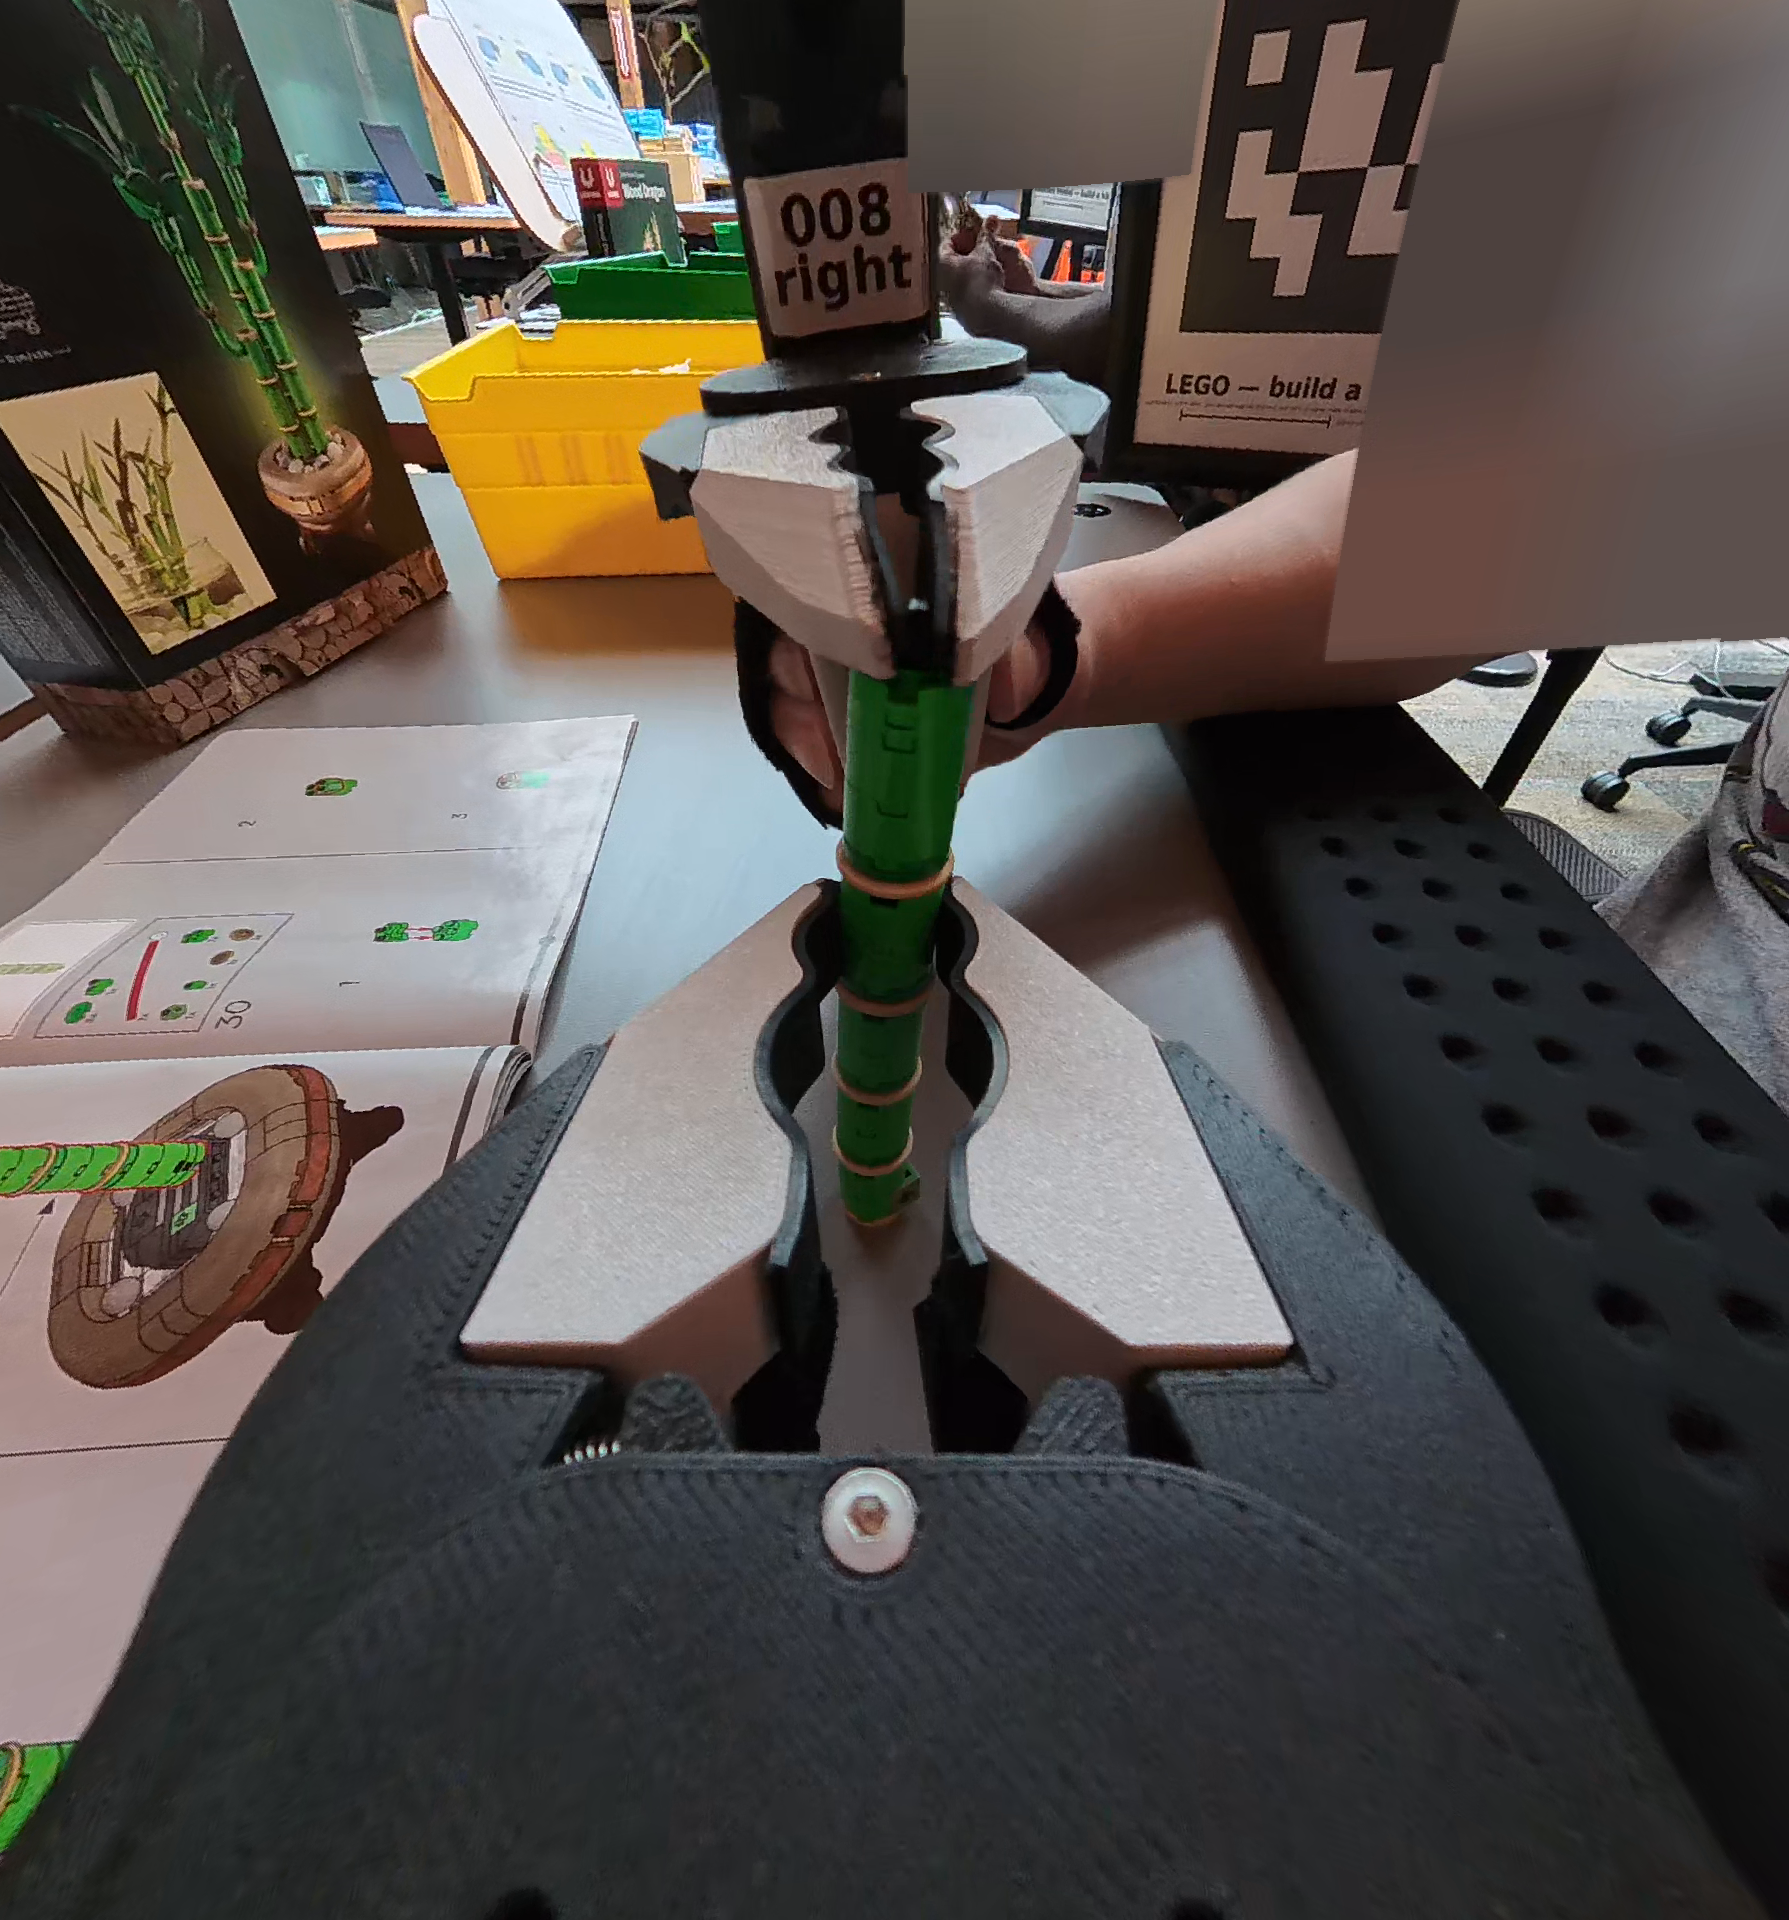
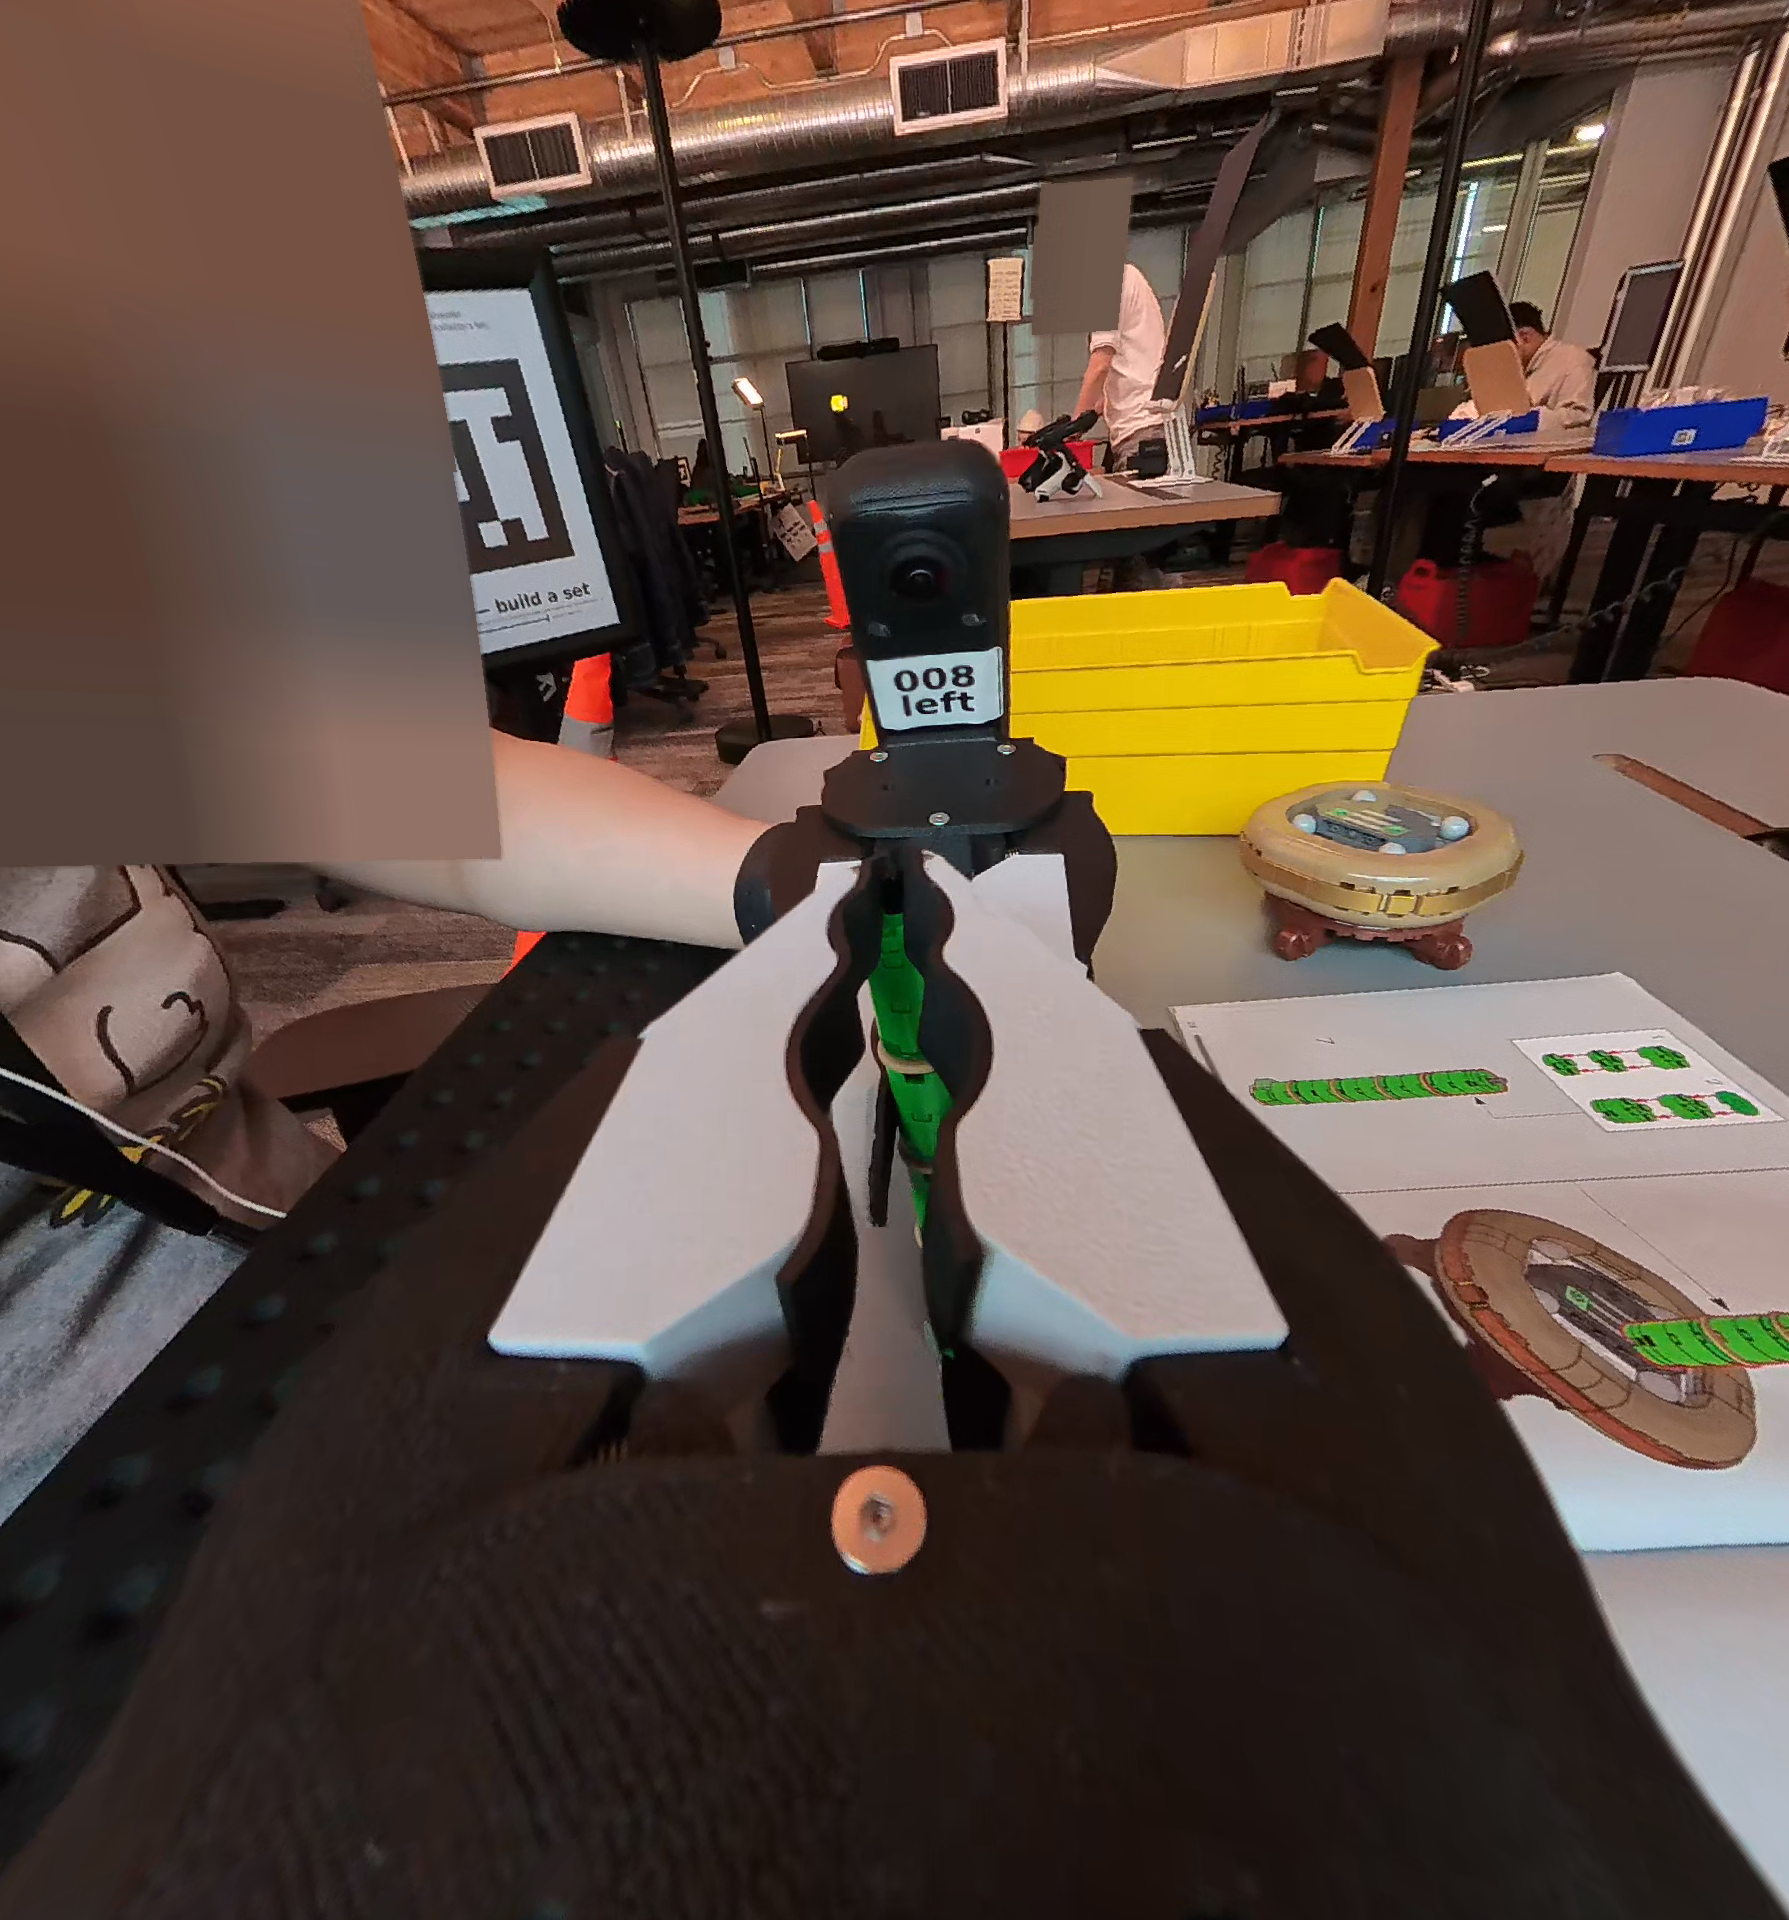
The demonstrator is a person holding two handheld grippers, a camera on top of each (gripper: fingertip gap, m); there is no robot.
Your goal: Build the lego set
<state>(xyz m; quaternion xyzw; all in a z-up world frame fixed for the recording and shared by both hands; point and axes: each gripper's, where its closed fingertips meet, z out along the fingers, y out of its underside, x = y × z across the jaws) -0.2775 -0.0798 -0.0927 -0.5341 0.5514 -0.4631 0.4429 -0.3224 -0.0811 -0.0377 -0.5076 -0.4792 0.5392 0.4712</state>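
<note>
A green bamboo stalk (image 1: 885, 997) of stacked round bricks with tan rings hangs in the air between my two grippers. My left gripper (image 1: 890, 899) is shut on its near end, which lies between the jaws. My right gripper (image 1: 916, 644) faces me and is shut on its far end. In the right wrist view the stalk (image 2: 911, 1101) runs between my right gripper's fingers (image 2: 905, 935) toward the left gripper. The round tan pot base (image 2: 1378, 862) on brown feet stands on the table (image 2: 1648, 883), apart from both grippers.
An open instruction booklet (image 1: 246, 935) lies at the left of the left wrist view. The set's box (image 1: 142, 364) stands behind it. A yellow bin (image 1: 557, 468) and a green bin (image 1: 651, 286) stand farther back. A black perforated pad (image 1: 1596, 1143) lies along the table edge. Some 6 centimetres of space lies between my two pairs of fingers. The round tan pot base (image 2: 1378, 862) is about equally far from each gripper, around 25 centimetres.
</note>
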